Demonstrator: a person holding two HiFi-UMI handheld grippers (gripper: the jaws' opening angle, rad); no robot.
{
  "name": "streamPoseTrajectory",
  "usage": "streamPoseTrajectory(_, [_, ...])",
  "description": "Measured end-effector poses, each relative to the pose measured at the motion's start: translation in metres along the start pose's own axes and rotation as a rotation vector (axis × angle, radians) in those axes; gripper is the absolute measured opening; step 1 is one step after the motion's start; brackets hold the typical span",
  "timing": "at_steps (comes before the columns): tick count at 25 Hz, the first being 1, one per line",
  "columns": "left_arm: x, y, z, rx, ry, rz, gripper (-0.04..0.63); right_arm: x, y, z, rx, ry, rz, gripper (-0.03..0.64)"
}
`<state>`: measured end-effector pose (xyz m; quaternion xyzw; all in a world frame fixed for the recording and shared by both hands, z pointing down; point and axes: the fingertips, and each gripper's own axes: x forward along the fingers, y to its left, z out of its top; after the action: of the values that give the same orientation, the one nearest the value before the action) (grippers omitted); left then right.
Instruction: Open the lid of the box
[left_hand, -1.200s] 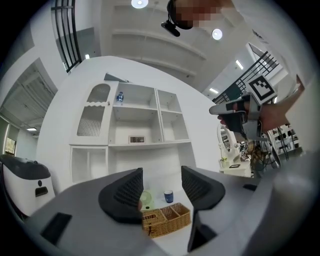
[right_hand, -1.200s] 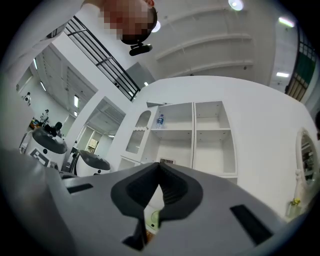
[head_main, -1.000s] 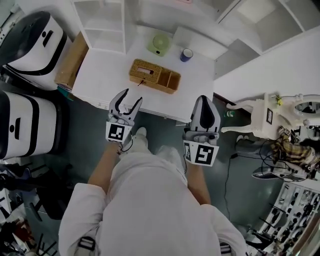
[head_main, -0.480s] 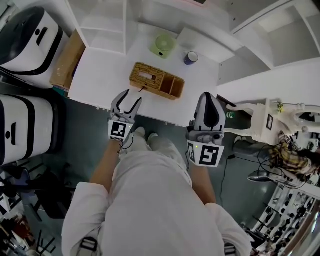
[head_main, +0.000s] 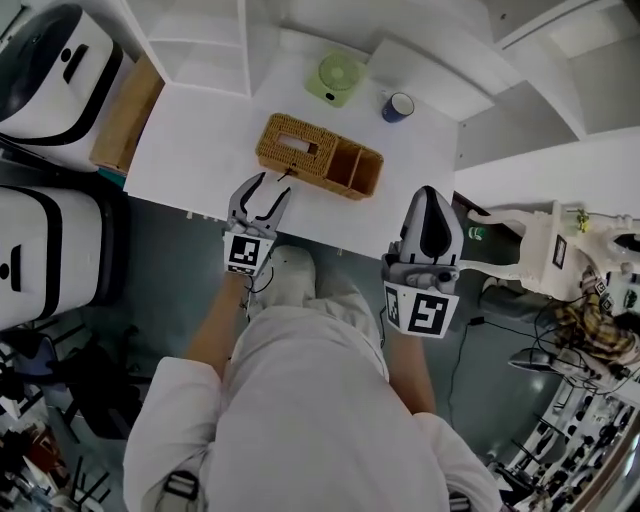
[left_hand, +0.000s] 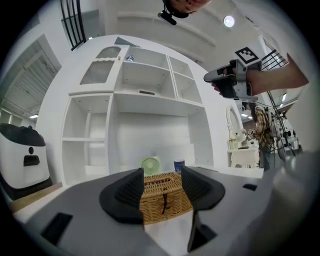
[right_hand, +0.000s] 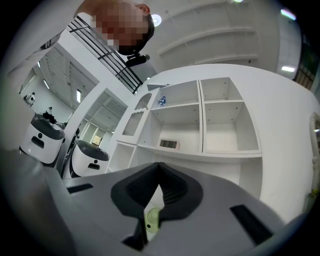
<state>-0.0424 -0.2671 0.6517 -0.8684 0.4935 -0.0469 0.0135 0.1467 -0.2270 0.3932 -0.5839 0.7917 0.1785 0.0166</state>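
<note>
A woven wicker box (head_main: 318, 155) lies on the white table (head_main: 200, 135). Its left part is covered by a lid (head_main: 294, 143) with a slot, and its right part has open compartments. My left gripper (head_main: 266, 186) is open, its tips just short of the box's near left corner. In the left gripper view the wicker box (left_hand: 164, 194) with a dark strap fills the gap between my left gripper (left_hand: 162, 181) jaws. My right gripper (head_main: 432, 195) is shut and empty, held off the table's near right edge. In its own view, my right gripper (right_hand: 159, 172) points up at the shelves.
A green fan (head_main: 333, 78) and a blue cup (head_main: 398, 106) stand behind the box. White shelf cubbies (left_hand: 145, 85) rise at the table's back. A cardboard box (head_main: 125, 112) and white robots (head_main: 50, 60) are at the left. A white stand (head_main: 545, 245) is at the right.
Both grippers have moved forward toward the table. The left gripper's open tips have drawn closer to the box's near left corner. The right gripper has stayed shut.
</note>
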Motion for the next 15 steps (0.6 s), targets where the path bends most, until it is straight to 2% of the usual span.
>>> streamPoseTrajectory(7, [0.034, -0.006, -0.064, 0.022, 0.068, 0.015, 0.222, -0.022, -0.004, -0.053, -0.016, 0.013, -0.016, -0.005])
streamPoseTrajectory(11, [0.042, -0.004, -0.088, 0.027, 0.128, 0.049, 0.142, -0.025, -0.011, -0.067, -0.028, 0.020, -0.017, -0.005])
streamPoseTrajectory(15, [0.045, -0.003, -0.092, 0.021, 0.133, 0.061, 0.075, -0.021, -0.021, -0.070, -0.024, 0.017, -0.022, -0.005])
